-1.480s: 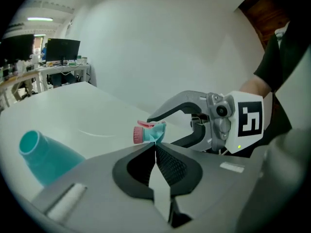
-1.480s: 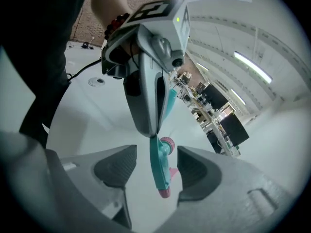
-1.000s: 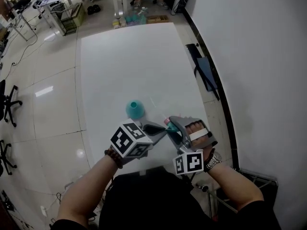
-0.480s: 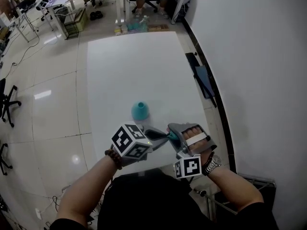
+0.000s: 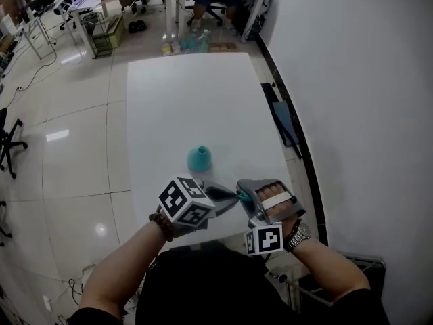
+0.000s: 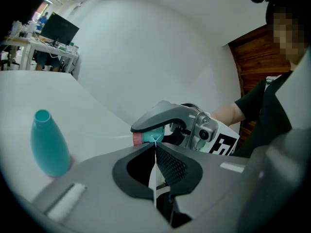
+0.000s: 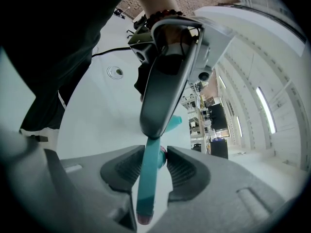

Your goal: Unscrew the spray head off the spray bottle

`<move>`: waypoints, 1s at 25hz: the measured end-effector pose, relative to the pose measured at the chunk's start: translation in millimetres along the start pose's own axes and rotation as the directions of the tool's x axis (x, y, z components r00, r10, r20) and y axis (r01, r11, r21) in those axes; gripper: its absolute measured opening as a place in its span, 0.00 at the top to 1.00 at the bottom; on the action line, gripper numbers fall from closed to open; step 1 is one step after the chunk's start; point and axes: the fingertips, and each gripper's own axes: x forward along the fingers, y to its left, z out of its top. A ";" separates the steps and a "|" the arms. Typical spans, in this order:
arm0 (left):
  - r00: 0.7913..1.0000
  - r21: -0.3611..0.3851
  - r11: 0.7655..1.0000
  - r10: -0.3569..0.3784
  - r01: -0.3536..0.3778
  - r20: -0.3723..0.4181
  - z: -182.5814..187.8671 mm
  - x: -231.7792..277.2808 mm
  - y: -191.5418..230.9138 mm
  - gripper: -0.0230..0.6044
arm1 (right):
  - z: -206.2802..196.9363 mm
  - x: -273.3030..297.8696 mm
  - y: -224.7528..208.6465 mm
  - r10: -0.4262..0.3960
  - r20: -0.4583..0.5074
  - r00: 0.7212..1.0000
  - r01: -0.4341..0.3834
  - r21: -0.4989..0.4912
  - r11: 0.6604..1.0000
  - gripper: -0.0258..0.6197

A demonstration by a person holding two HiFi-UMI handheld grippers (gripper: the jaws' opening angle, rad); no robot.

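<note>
A teal spray bottle (image 5: 199,158) stands upright and open-necked on the white table (image 5: 176,100); it also shows in the left gripper view (image 6: 48,144) and behind the jaws in the right one (image 7: 176,123). The detached teal spray head (image 5: 239,194) with its pink nozzle hangs above the table's near edge, between both grippers. My left gripper (image 5: 233,195) is shut on the head's thin clear tube (image 6: 154,178). My right gripper (image 7: 155,154) has just been closing, and its pads now press on the teal spray head (image 7: 147,178).
The table's near edge lies just below the grippers. A white wall runs along the right, with dark flat objects (image 5: 284,124) on the floor by it. Desks, chairs and boxes (image 5: 196,39) stand beyond the far end. Glossy floor lies to the left.
The right gripper's jaws have narrowed onto the spray head. Both grippers have lifted slightly with it. The bottle has stayed put on the table.
</note>
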 end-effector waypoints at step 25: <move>0.948 0.132 0.939 0.316 -0.317 0.032 -23.6 -66.5 69.9 0.67 | -16.3 -16.9 -24.5 0.044 -0.069 0.997 -0.040 0.062 0.997 0.76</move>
